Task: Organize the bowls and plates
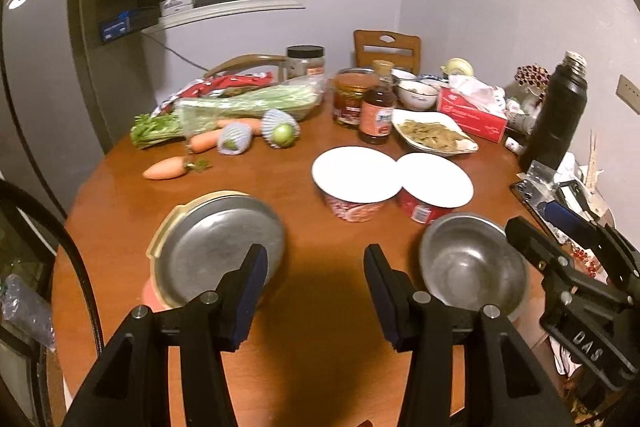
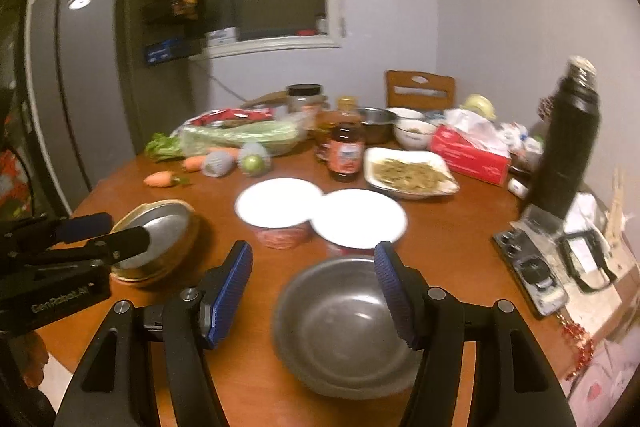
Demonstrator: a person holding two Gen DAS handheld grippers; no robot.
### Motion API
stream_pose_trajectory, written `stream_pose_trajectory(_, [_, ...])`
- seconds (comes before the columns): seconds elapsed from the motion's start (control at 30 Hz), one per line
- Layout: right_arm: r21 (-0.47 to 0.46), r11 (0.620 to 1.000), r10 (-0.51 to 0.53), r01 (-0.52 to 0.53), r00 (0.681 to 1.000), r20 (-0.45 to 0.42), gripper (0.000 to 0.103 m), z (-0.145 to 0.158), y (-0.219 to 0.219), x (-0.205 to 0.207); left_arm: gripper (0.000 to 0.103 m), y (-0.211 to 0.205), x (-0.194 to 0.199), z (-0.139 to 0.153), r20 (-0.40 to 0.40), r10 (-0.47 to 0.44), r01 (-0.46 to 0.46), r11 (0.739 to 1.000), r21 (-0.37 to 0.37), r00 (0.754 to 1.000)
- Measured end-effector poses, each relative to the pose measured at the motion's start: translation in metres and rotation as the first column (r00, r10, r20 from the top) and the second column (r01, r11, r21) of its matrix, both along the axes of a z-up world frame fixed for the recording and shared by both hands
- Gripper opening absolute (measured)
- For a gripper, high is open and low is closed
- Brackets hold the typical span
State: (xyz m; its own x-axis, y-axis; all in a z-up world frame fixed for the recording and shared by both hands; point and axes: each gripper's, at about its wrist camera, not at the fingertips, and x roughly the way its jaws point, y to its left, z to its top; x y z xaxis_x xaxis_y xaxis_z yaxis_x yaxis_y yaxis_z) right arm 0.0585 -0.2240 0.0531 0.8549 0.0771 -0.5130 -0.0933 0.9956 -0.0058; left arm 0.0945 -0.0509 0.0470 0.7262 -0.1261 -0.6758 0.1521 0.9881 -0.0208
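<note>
A steel bowl (image 1: pixel 472 263) (image 2: pixel 344 323) sits upright on the round wooden table (image 1: pixel 320 307) near its front edge. My right gripper (image 2: pixel 314 267) (image 1: pixel 536 223) hovers open just above and behind the bowl, its right finger overlapping the rim in the right wrist view, nothing gripped. A flat steel plate (image 1: pixel 216 251) (image 2: pixel 160 239) lies tilted on a yellow-rimmed dish (image 1: pixel 160 247). My left gripper (image 1: pixel 316 267) (image 2: pixel 120 231) stands open beside the plate's right edge, over bare table, holding nothing.
Two red cups with white disc tops (image 1: pixel 356 173) (image 1: pixel 436 179) stand mid-table. Behind are a white dish of food (image 1: pixel 432 135), bottles, jars, small bowls (image 1: pixel 416 95), carrots, greens, a tissue box. A black flask (image 1: pixel 556 115) and clutter fill the right edge.
</note>
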Motion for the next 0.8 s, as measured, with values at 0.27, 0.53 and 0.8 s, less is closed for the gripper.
stream_pose_trajectory(0.27, [0.039,0.996,-0.078,0.079,0.996,-0.041,0.065,-0.012,-0.049,0.003,0.050,-0.037,0.007,-0.011,-0.036,-0.062,0.062,0.998,0.004,0.997])
stream_pose_trajectory(0.53, [0.103,0.985,-0.124,0.137,0.985,-0.124,0.065,-0.039,-0.088,0.010,0.050,-0.067,0.019,-0.032,-0.093,-0.111,0.111,0.994,-0.002,0.989])
stream_pose_trajectory(0.8, [0.120,0.985,-0.098,0.121,0.978,-0.185,0.065,-0.067,-0.094,0.022,0.050,-0.088,0.033,-0.057,-0.144,-0.159,0.159,0.987,-0.013,0.977])
